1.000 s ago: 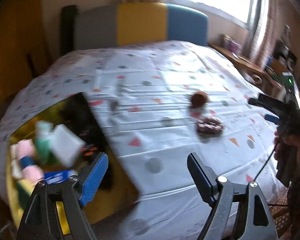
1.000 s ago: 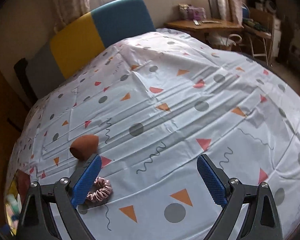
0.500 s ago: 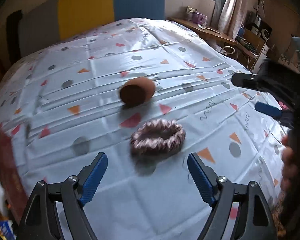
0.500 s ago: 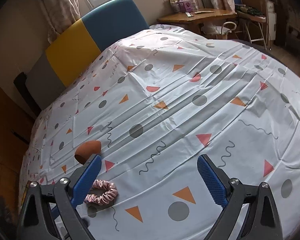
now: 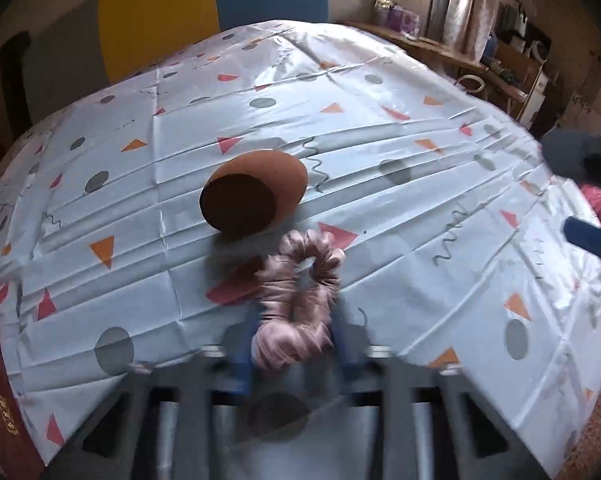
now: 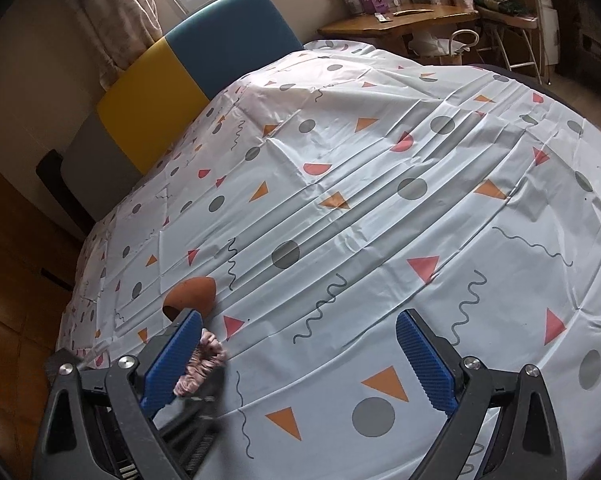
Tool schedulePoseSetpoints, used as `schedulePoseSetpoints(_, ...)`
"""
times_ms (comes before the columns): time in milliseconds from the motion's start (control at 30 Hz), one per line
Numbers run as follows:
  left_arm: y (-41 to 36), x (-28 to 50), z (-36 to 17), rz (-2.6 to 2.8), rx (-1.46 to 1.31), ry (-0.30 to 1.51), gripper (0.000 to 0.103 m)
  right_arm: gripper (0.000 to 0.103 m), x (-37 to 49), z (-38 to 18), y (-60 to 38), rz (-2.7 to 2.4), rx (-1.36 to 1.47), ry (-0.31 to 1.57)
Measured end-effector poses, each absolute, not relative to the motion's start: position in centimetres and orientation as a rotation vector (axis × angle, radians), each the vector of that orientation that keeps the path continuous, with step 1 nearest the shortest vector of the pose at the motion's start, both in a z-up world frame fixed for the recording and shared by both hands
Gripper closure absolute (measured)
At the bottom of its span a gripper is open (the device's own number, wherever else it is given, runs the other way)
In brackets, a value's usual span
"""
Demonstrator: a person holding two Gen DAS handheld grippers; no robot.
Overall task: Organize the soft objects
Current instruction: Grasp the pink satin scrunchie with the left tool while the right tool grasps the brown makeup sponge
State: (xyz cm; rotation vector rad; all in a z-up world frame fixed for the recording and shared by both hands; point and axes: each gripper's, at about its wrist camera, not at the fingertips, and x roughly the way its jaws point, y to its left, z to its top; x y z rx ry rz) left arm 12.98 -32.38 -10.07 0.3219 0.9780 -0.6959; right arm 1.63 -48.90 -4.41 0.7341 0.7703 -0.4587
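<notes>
The left claw had just been closed on the pink ruffled satin scrunchie, so lifting was judged next; the right claw was kept apart.

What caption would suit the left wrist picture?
Left gripper shut on a pink scrunchie beside a brown sponge on a patterned tablecloth.

A pink satin scrunchie lies bunched and squeezed narrow on the cloth. A brown egg-shaped makeup sponge lies on its side just beyond, at eleven o'clock.
</notes>
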Motion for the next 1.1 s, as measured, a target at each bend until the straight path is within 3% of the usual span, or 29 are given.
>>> schedulePoseSetpoints(333,-24.4,7.5,-9.4,-0.690,0.288,0.969,0.081,0.005,2.5,-4.6,-47.6,-0.433,0.660,0.813)
schedulePoseSetpoints(667,-22.6,5.3,-10.7,-0.697,0.320,0.860,0.080,0.005,5.1,-4.9,-43.7,-0.253,0.521,0.893)
schedulePoseSetpoints(1100,-21.7,5.3,-11.0,-0.729,0.227,0.851,0.080,0.005,18.7,-6.5,-40.0,-0.106,0.249,1.051)
